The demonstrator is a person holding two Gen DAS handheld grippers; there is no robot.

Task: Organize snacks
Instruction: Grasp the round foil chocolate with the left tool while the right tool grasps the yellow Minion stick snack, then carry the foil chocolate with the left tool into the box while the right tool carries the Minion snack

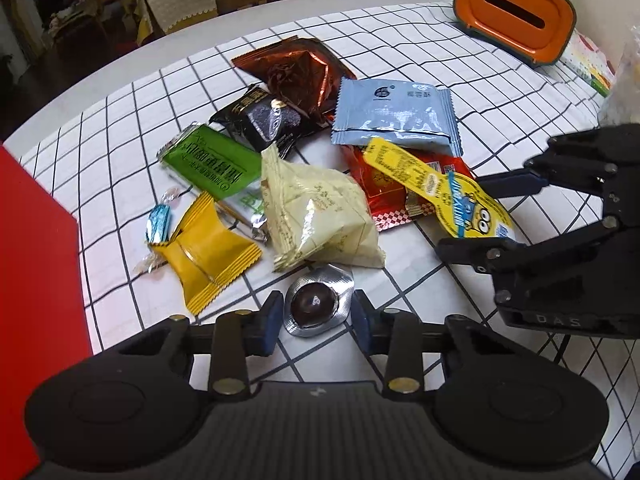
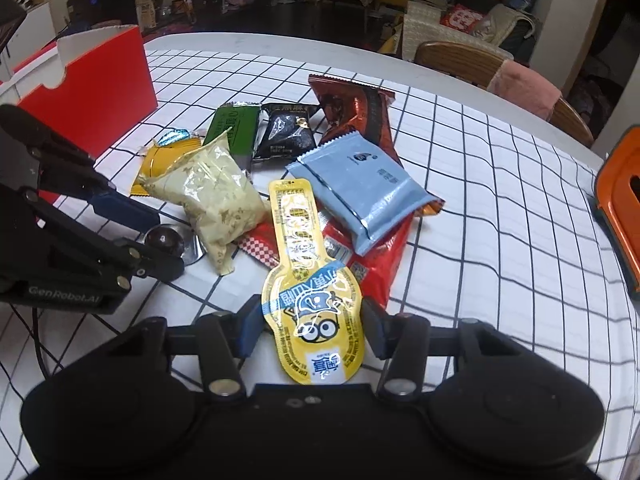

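A pile of snack packets lies on the checked tablecloth (image 1: 500,92). My left gripper (image 1: 316,312) is open, its pads on either side of a silver foil cup with a dark chocolate ball (image 1: 318,306); whether they touch it I cannot tell. My right gripper (image 2: 312,330) is open around the wide end of a yellow Minion packet (image 2: 310,280), which lies on a red packet (image 2: 380,268). Each gripper shows in the other view: the right one (image 1: 476,216), the left one (image 2: 160,240). A cream bag (image 1: 316,216), a light blue packet (image 1: 394,114) and a yellow candy (image 1: 208,254) lie nearby.
A red box (image 2: 100,92) stands at the left of the pile and shows as a red wall (image 1: 36,280) in the left wrist view. An orange tissue holder (image 1: 516,12) sits at the far right. Green (image 1: 212,162), black (image 1: 260,118) and brown (image 1: 298,72) packets lie behind. Wooden chairs (image 2: 456,58) stand beyond the table.
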